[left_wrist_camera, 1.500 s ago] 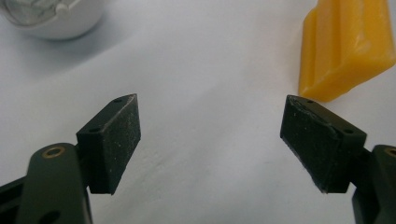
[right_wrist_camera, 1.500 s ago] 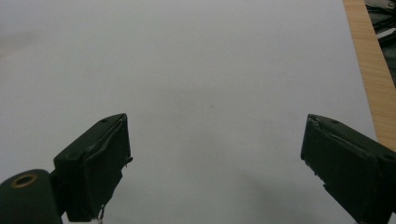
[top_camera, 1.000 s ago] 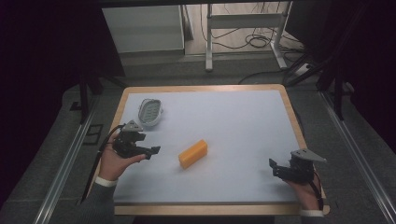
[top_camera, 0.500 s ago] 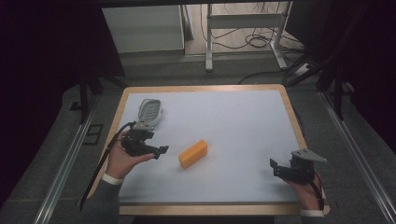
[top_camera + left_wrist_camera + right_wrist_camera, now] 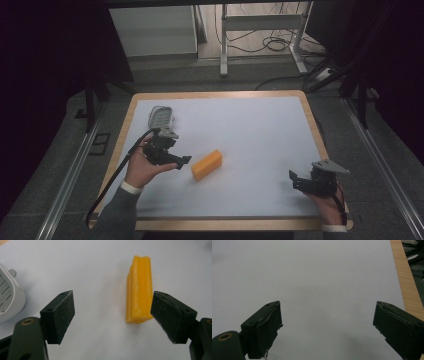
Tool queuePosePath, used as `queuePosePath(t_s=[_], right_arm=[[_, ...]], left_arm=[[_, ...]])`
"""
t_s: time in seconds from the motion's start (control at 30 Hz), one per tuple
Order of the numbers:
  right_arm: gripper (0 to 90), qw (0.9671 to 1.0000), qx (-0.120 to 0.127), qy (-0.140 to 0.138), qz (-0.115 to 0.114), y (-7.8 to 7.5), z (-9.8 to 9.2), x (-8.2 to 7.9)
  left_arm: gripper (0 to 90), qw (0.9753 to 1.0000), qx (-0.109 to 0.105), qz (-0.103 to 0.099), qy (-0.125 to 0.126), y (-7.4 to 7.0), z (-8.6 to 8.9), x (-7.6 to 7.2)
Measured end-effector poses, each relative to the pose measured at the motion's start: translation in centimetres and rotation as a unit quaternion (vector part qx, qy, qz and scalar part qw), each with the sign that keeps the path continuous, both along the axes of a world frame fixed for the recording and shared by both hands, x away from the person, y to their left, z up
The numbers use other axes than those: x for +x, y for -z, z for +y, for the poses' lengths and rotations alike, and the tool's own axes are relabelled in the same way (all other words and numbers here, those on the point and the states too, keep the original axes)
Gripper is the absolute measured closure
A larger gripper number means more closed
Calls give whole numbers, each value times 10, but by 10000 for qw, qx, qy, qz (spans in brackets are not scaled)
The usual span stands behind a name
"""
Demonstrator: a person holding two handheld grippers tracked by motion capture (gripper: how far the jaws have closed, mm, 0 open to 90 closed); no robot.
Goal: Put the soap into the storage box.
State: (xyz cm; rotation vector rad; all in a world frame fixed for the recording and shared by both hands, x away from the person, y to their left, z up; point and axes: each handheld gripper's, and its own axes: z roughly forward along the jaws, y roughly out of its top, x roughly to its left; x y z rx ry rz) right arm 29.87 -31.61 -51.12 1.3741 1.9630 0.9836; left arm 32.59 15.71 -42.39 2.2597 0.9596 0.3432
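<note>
An orange block [image 5: 206, 164] lies at the middle of the white table top [image 5: 250, 130], its long side running diagonally. My left gripper [image 5: 184, 160] is just left of it, open, with the tips a short way from the block's near end. In the left gripper view the orange block [image 5: 138, 290] lies ahead, closer to the right jaw, and my left gripper [image 5: 116, 310] holds nothing. My right gripper [image 5: 294, 180] rests open near the front right corner. In the right gripper view my right gripper [image 5: 327, 320] stands open over bare white surface.
A white ribbed dish [image 5: 161, 117] sits at the back left of the table, behind my left hand; that ribbed dish [image 5: 7, 297] appears at the left edge of the left gripper view. A wooden rim [image 5: 404, 277] borders the table top. Cables and a metal frame lie beyond the table.
My left gripper has moved right, away from the ribbed dish and up to the orange block. The right gripper has stayed in place.
</note>
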Motion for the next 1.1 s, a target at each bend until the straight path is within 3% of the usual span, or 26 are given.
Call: queuePosePath(t_s=[0.53, 0.83, 1.1], right_arm=[[85, 10000, -28, 4, 6, 1, 0, 1], [84, 10000, -40, 2, 48, 2, 1, 1], [85, 10000, -39, 12, 47, 2, 1, 1]], left_arm=[[201, 9995, 211, 116, 184, 2, -28, 10], [206, 9995, 178, 207, 180, 9, -34, 15], [209, 9989, 335, 256, 209, 19, -43, 19]])
